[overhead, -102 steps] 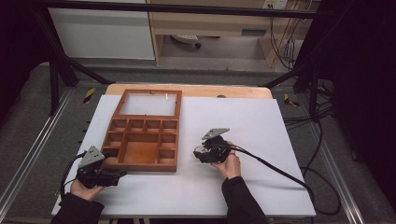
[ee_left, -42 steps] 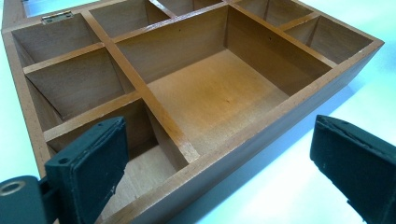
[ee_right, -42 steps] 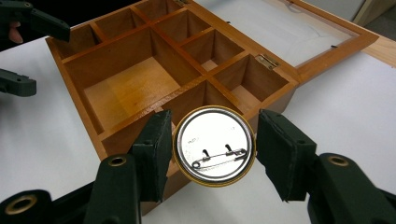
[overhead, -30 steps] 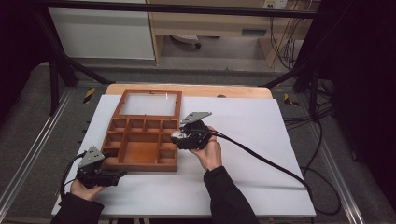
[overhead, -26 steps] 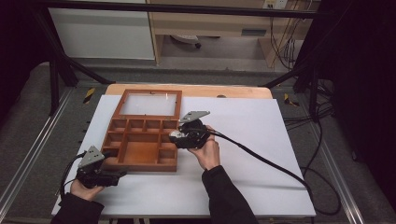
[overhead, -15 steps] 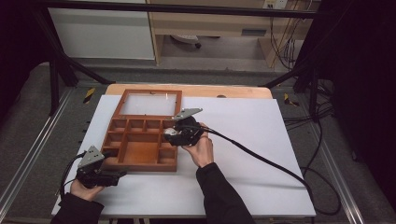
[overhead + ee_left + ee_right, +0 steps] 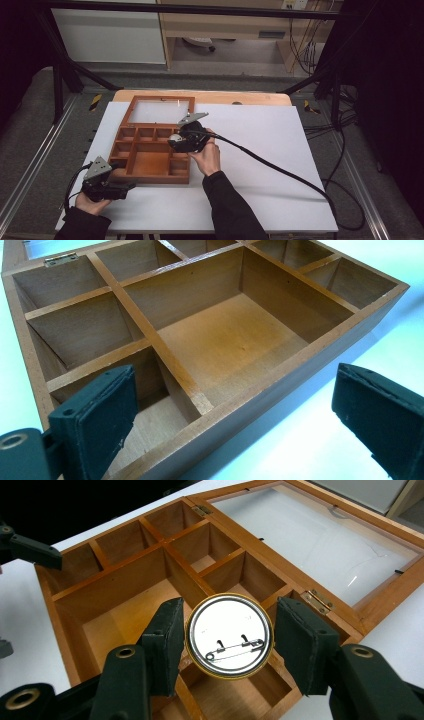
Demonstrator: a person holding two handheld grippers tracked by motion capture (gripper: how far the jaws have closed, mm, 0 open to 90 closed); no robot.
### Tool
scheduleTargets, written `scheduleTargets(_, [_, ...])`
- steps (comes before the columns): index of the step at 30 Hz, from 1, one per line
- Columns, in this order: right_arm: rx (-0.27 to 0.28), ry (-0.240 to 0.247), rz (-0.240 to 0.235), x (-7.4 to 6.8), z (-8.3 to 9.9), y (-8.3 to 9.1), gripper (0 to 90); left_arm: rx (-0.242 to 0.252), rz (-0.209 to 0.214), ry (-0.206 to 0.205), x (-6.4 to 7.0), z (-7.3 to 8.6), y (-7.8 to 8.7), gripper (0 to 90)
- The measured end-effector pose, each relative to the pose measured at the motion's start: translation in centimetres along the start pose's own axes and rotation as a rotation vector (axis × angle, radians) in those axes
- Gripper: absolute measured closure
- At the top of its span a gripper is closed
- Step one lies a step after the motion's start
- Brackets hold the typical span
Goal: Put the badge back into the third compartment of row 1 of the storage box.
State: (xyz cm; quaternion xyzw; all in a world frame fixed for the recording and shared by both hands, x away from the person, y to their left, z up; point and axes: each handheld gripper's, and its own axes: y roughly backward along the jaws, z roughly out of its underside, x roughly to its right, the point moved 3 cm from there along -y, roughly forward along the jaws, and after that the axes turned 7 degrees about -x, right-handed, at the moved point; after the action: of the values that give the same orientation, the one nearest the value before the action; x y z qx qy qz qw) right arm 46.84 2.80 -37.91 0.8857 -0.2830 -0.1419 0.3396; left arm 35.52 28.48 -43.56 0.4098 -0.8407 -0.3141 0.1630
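A round pin-back badge (image 7: 229,635), seen from its silver back with the safety pin showing, is pinched by its edges between the jaws of the right gripper (image 7: 229,642). In the high view this right gripper (image 7: 186,139) is held over the right side of the wooden compartment box (image 7: 150,172), above the small compartments there. The box lies open on the white table (image 7: 280,150), its glass-paned lid (image 7: 320,540) folded back flat on the far side.

The left gripper (image 7: 107,187) is held at the near left corner of the box, its jaws spread wide and holding nothing; in the left gripper view the box's near wall (image 7: 260,400) is seen between the two jaws, though contact cannot be told.

Every compartment that can be seen is empty. The badge is judged to have been picked up and carried over the box, but not yet set down. Lowering it into a small compartment and releasing it is what appears to be left.
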Motion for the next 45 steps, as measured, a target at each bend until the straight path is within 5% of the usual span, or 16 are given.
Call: scheduleTargets(45, [-0.015, -0.061, 0.012, 2.1, -3.1, -6.9, 47.1, -0.006, 0.001, -0.003, -0.1, 0.1, 0.0, 4.1])
